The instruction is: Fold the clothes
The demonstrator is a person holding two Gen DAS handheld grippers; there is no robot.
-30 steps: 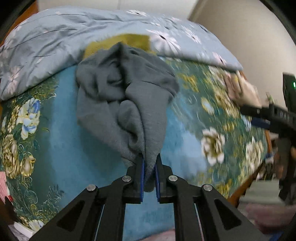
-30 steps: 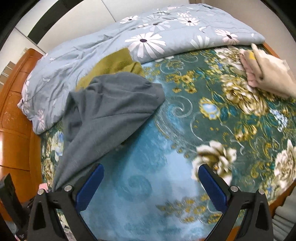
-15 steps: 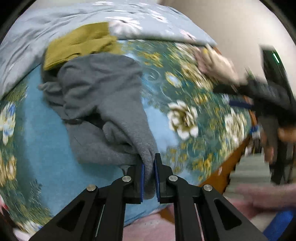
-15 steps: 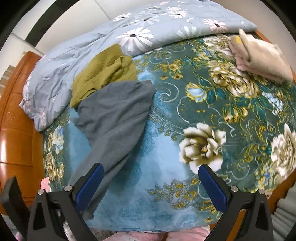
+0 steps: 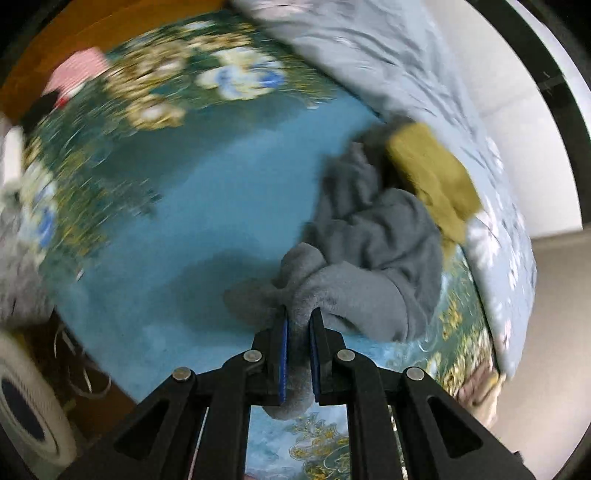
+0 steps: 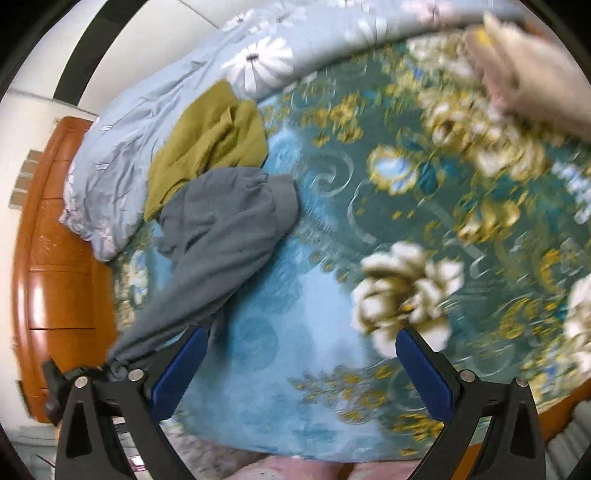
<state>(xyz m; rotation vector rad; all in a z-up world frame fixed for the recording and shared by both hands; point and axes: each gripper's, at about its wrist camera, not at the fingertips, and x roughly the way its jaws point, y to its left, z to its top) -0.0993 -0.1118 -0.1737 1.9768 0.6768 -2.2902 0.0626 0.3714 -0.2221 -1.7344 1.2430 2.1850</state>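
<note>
So in the right wrist view, far left around 9 o'clock, there's a glossy orange-brown wooden headboard (image 6: 55, 266) curving along the edge of the bed, with a white wall (image 6: 147, 33) behind it at about 11. Next over is a bunched-up pale blue duvet with white daisies (image 6: 155, 110), running from 9 up across to 1 o'clock. Tucked against it at roughly 10 sits an olive-green garment (image 6: 210, 136), crumpled, touching the grey sweatshirt (image 6: 221, 236) just below it.

The grey one is the thing being worked on: it's lying on the teal floral bedspread (image 6: 369, 206) left of centre and stretches down toward 7 o'clock, where the left gripper (image 5: 298, 325) has its blue pads pinched tight on a fold of the fleecy fabric. In the left wrist view that bunched fold sits right at centre, with the rest piled toward 2 o'clock beside the olive piece.

The right gripper (image 6: 299, 363) at 6 o'clock has its fingers spread wide with nothing between them, just light blue bedspread underneath.

Further right it's all big cream and gold flowers on dark teal, pretty motion-blurred. At about 1–2 o'clock there's a beige folded cloth (image 6: 528, 85) near the bed's far edge, also blurry.
</note>
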